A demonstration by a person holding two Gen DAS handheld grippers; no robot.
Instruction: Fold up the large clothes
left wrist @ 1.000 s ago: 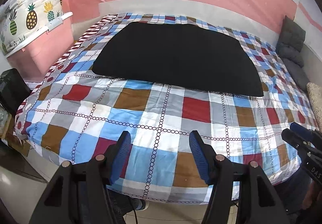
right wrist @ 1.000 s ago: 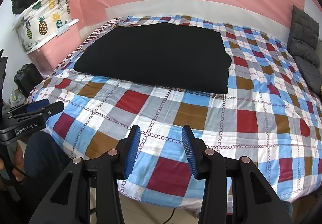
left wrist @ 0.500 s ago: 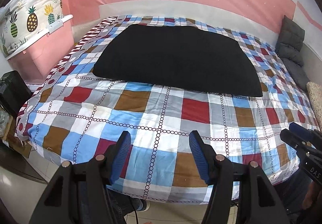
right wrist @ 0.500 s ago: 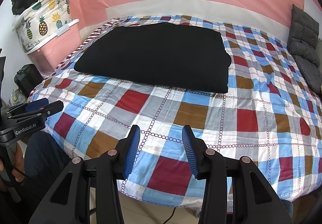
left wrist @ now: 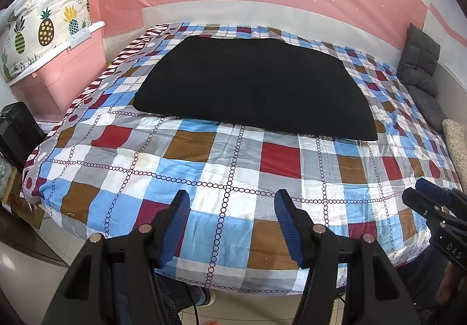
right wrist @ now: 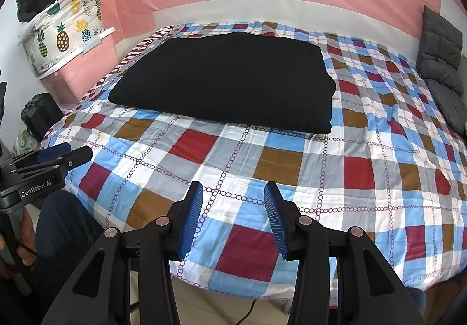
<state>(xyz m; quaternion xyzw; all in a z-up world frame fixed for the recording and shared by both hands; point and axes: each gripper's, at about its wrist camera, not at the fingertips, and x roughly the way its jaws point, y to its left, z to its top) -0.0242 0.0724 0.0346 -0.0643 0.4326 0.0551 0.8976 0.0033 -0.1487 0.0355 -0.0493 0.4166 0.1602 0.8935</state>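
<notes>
A black garment (left wrist: 251,82) lies flat on the bed (left wrist: 221,179), folded into a broad, roughly rectangular slab with a straight near hem and rounded near corners; its cloth is plain, matte and so dark that seams and folds barely show, though a slight doubled lip can be made out at its near right corner in the right wrist view (right wrist: 227,76); it sits toward the far edge of the bed and closer to the left edge than the right, leaving a wide band of checked bedspread (right wrist: 292,167) bare between it and the near edge. The left gripper (left wrist: 232,222) hangs over the near edge of the bed with its blue-padded fingers spread wide and nothing between them; the right gripper (right wrist: 233,215) hangs likewise over the near edge, jaws parted and holding nothing, well apart from the garment. Each gripper shows at the side of the other's view. Beyond the left edge stands a pink storage box (left wrist: 55,74) with a pineapple-print bag (left wrist: 43,30) on top; grey cushions (right wrist: 440,68) rest along the right edge near the far corner.
</notes>
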